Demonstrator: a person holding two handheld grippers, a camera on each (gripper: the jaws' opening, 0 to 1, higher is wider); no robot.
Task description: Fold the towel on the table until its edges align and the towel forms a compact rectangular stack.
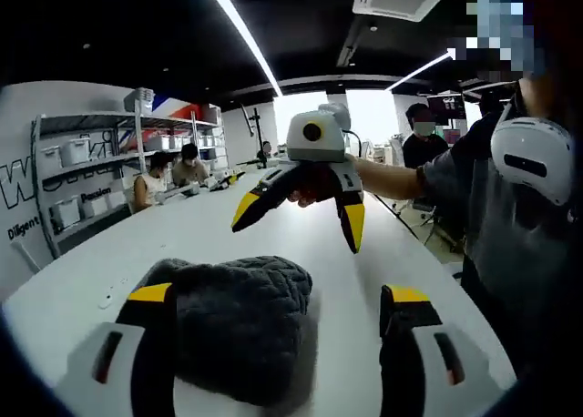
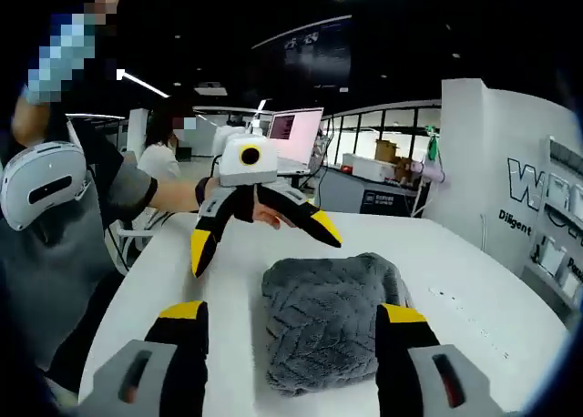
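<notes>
Folded towel (image 2: 330, 321) on table, between open right gripper (image 2: 289, 326) jaws

Wall lettering, mostly cut off

On the white wall (image 1: 18, 176) in the left gripper view, a big dark "W" runs off the edge, with the smaller word "Diligent" below it. The same wall (image 2: 510, 153) in the right gripper view shows large letters starting "W", clipped at the rim, and "Diligent" beneath. Labels on the shelf bins (image 1: 77, 151) and the text on the monitor (image 2: 296, 133) are too small to read.
</notes>
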